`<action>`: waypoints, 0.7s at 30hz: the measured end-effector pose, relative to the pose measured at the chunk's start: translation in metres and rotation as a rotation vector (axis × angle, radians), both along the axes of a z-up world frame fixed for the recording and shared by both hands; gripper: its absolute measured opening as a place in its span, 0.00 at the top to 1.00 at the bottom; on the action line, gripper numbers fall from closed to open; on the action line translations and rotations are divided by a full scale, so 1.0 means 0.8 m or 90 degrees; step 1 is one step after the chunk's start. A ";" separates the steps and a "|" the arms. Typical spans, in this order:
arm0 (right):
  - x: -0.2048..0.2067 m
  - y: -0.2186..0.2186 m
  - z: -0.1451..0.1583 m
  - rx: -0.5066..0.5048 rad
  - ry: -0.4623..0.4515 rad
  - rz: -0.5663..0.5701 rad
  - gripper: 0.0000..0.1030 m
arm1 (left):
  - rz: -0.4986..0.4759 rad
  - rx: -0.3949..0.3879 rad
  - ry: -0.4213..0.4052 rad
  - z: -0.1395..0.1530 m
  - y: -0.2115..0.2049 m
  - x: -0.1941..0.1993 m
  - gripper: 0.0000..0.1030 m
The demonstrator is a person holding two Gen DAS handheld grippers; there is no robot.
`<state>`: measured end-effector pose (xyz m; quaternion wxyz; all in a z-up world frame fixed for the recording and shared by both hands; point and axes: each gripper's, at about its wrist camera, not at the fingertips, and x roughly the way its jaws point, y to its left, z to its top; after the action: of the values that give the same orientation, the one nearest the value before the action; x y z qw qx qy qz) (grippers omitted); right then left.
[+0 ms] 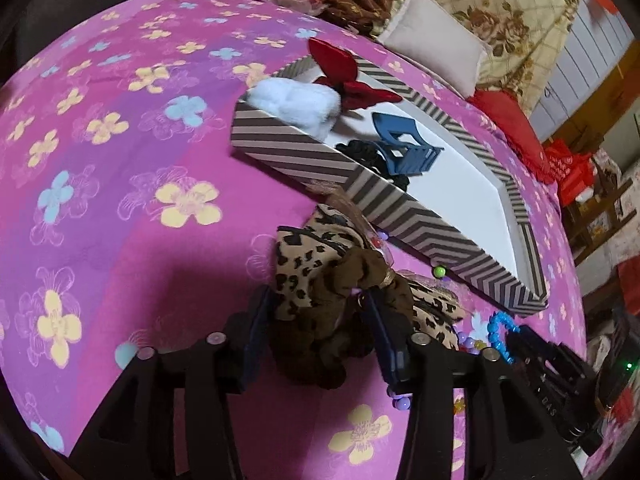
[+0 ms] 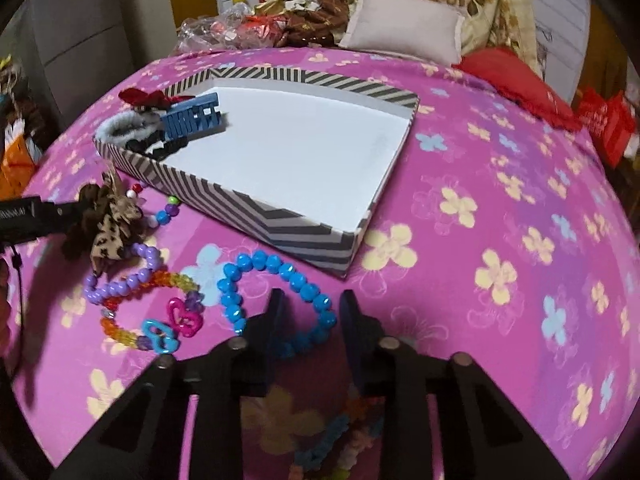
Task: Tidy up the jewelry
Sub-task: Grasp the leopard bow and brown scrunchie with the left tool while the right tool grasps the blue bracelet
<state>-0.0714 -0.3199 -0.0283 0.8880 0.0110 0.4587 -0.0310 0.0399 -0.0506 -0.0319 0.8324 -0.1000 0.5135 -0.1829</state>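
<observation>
The leopard-print bow (image 1: 320, 276), soft, light and easily crushed, was pinched at its knotted middle by the left claw (image 1: 316, 320) on the bed (image 1: 120, 160), just beside the striped box (image 1: 304, 168); the right claw (image 2: 310, 312) was spread over the blue bracelet (image 2: 276, 304), hard-beaded and slippery.

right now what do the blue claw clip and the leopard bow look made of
Blue toothed hair clip in the striped box: looks like matte hard plastic, with rigid moulded teeth and no shine. Leopard-print bow in the left claw: soft fabric, probably velvety, since it crumples in folds.
</observation>
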 end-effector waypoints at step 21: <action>-0.034 0.023 0.083 0.026 -0.093 0.065 0.92 | -0.048 -0.037 -0.074 0.072 0.014 -0.028 0.94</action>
<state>-0.0985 -0.3012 0.0384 0.9192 0.0078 0.3931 0.0246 0.0179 -0.0395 0.0257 0.8502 -0.0939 0.4620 -0.2343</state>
